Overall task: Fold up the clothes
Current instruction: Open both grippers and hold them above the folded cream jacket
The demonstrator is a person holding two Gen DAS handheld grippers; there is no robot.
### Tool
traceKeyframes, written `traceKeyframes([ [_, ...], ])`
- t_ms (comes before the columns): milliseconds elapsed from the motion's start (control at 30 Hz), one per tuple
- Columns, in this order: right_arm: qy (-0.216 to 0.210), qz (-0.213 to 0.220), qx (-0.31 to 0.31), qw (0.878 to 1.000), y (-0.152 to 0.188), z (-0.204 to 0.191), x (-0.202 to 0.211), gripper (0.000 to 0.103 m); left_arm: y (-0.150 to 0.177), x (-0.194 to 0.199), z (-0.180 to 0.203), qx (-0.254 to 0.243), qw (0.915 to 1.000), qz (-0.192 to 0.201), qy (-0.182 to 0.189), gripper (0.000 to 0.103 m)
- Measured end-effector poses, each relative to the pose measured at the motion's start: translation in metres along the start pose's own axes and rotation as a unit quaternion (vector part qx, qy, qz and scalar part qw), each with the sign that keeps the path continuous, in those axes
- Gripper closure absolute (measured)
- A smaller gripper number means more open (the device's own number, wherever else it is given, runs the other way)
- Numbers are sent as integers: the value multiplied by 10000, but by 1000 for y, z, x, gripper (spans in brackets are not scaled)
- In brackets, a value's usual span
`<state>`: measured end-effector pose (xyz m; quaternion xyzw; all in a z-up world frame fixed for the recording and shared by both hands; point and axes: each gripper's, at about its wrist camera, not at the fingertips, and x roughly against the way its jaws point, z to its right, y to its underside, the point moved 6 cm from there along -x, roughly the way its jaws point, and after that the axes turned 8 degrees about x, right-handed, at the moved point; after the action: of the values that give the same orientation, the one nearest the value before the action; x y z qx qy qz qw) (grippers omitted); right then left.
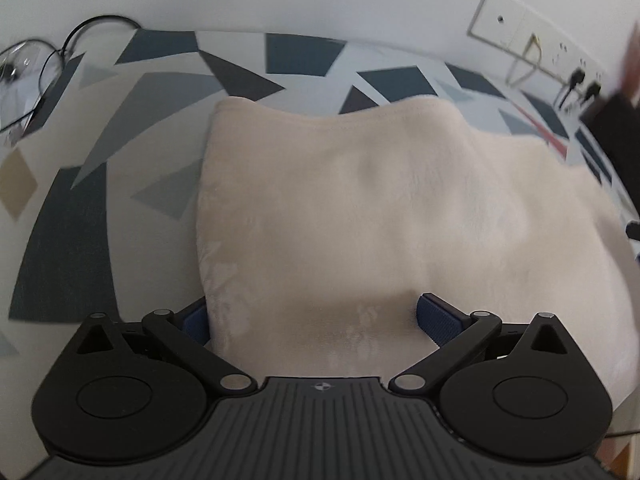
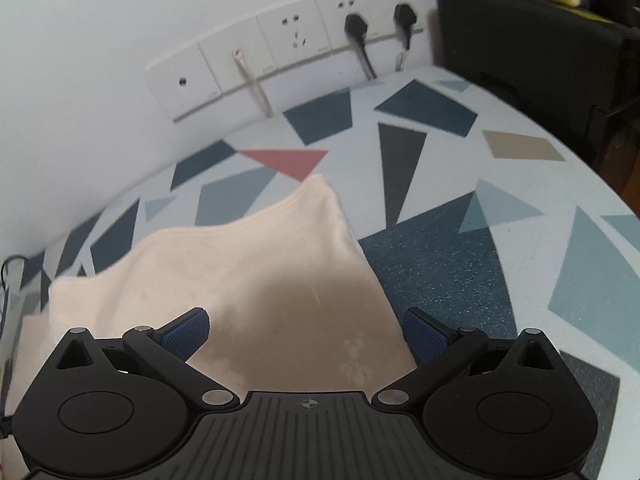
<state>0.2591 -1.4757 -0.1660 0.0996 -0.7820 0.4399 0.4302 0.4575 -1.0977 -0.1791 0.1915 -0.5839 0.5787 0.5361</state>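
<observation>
A cream fleece garment (image 1: 380,208) lies folded on a table with a geometric-patterned cloth (image 1: 80,184). My left gripper (image 1: 316,320) is open, its blue pads spread wide over the garment's near left edge; the left pad is partly hidden behind the cloth. In the right wrist view the same garment (image 2: 248,272) shows with its far right corner pointing away. My right gripper (image 2: 304,334) is open over the garment's near right edge, one pad on the fabric, the other beside it above the tablecloth (image 2: 460,272).
A white wall with a socket strip (image 2: 280,52) and two black plugs runs behind the table. Black cables (image 1: 60,52) lie at the far left. A dark box (image 2: 532,40) stands at the table's far right corner.
</observation>
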Motion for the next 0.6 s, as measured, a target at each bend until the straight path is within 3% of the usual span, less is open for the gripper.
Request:
traceKeyframes([
  [233, -92, -604, 473, 9970, 5, -6, -27, 1, -1, -2, 6, 216, 9991, -37, -366, 0],
  [600, -13, -425, 923, 9948, 4, -11, -32, 1, 3, 0, 6, 180, 9994, 44, -294, 0],
])
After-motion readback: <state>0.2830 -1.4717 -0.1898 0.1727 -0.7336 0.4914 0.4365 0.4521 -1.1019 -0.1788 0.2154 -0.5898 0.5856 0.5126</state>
